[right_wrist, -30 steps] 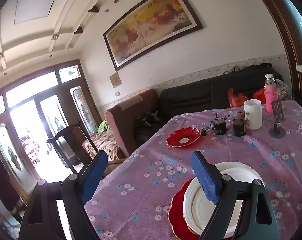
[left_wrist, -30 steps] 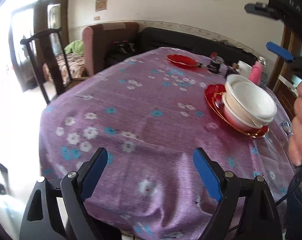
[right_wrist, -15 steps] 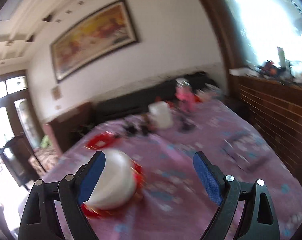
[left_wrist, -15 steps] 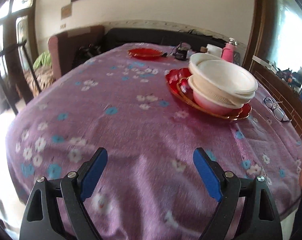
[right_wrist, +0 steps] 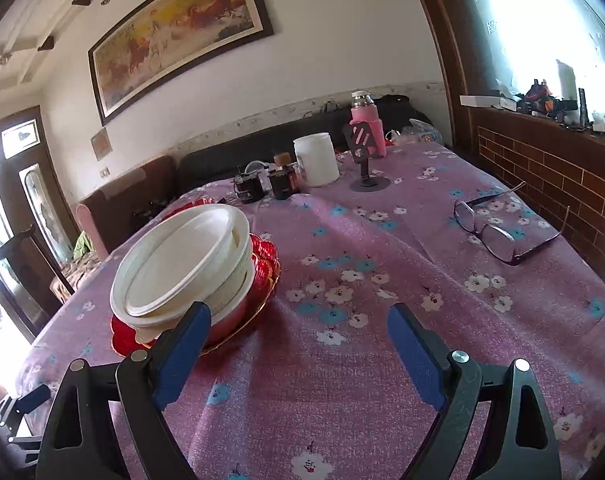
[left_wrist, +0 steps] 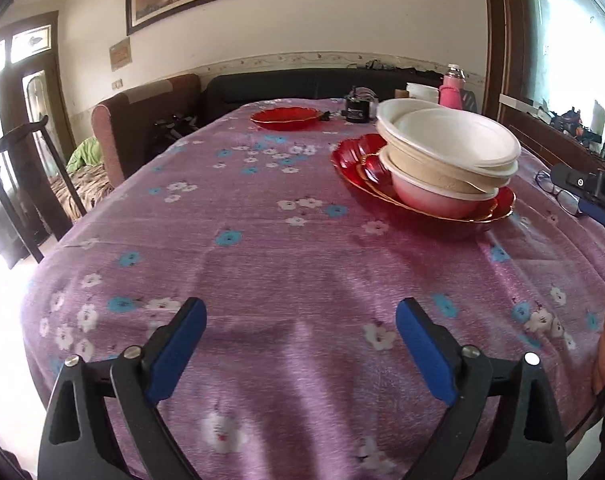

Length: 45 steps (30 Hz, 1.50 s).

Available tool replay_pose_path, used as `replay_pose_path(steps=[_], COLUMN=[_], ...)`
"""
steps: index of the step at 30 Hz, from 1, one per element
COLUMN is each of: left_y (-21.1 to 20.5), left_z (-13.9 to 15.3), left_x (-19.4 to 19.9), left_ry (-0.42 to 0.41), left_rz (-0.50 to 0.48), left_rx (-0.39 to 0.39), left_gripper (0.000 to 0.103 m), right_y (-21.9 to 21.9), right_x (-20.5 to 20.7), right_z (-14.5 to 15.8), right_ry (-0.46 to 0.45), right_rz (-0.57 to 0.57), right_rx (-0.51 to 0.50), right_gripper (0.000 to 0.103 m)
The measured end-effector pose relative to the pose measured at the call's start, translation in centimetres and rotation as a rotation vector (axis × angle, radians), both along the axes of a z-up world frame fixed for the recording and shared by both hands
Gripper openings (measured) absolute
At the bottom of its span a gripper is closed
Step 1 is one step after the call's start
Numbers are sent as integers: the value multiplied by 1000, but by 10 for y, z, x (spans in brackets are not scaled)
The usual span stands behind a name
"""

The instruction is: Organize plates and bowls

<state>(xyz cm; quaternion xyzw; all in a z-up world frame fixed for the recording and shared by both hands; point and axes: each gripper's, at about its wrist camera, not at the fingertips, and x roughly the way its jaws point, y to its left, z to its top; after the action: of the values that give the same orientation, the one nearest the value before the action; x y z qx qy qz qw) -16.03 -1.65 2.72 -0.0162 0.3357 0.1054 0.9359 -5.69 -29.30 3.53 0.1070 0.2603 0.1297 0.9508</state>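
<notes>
Three nested white and pink bowls [left_wrist: 446, 160], probably light, rigid and best gripped at the rim, sat right of centre on red plates [left_wrist: 422, 200] while the empty left claw [left_wrist: 298, 344] was opening and the right claw [right_wrist: 298, 344] gaped empty.

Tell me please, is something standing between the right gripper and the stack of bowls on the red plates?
Nothing visible does. The right gripper is open and empty, and the stack of bowls sits just left of it. Only bare tablecloth lies between the fingers.
</notes>
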Motion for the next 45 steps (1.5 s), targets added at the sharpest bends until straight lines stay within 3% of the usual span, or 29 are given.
replay_pose_path(steps=[5,10,14,19,24,30,45], left_y=[1,-6,-2,3,2,-4,-9], left_z=[-5,-3,-1,-3,-3,-4,-8], left_x=[0,-1,-4,-1,-1,2,2], left_ry=[29,41,28,36,33,51,71], left_rz=[-10,-1,-28,11,56,39,32], left_rx=[-35,17,-46,-81,-26,25,57], left_gripper=[102,103,103,103,103,103,103], right_y=[1,2,2,1,1,1,2], right_x=[-4,-5,-6,-5,-3,-3,-4], right_z=[3,4,5,5,4,4,4], right_ry=[-25,-24,-29,-28,-30,-30,-32], right_rz=[16,23,24,26,31,31,33], right_rx=[8,13,16,19,22,21,22], right_gripper=[93,93,93,93,93,93,93])
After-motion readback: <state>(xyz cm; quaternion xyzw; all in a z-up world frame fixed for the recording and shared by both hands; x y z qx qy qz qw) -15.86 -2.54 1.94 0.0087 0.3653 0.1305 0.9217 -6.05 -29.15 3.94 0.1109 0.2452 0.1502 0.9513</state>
